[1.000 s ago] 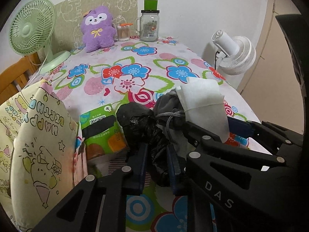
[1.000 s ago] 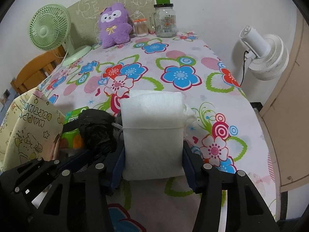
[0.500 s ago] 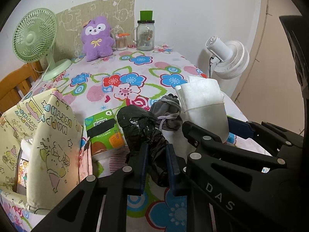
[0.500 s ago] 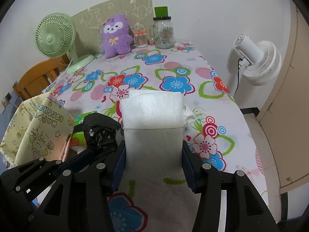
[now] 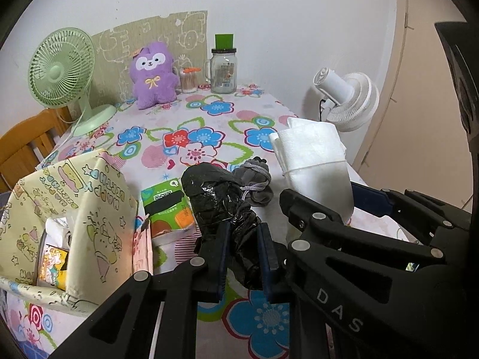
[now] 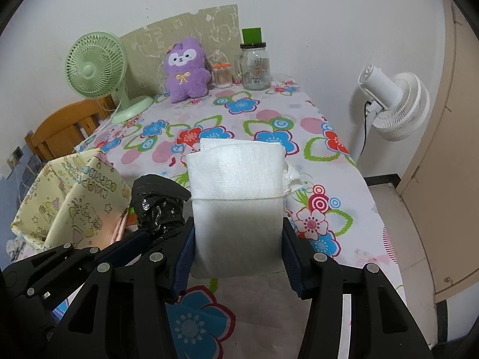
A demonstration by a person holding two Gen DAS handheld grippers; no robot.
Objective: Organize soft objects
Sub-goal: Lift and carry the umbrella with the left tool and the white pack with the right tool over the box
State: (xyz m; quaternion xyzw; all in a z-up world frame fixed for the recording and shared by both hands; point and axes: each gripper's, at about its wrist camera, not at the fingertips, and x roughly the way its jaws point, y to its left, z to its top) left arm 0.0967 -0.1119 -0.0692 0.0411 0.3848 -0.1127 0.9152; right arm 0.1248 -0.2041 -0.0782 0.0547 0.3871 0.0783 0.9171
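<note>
A white wall point(image 6: 299, 6) is seen behind the surface point(image 6: 314, 161), which is covered by a flowered cloth. A wooden chair point(image 6: 60, 128) is placed at its left, a white fan point(image 6: 395, 104) at its right. A beige door point(image 6: 449, 149) and pale tiled floor point(image 6: 413, 275) are seen at right.

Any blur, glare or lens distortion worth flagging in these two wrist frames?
Left wrist: sharp, even indoor light, small glints on the black plastic bundle, strong fisheye bending with dark corners. Right wrist: equally sharp, white folded cloth bright but not blown out, door edge curved by the lens.
</note>
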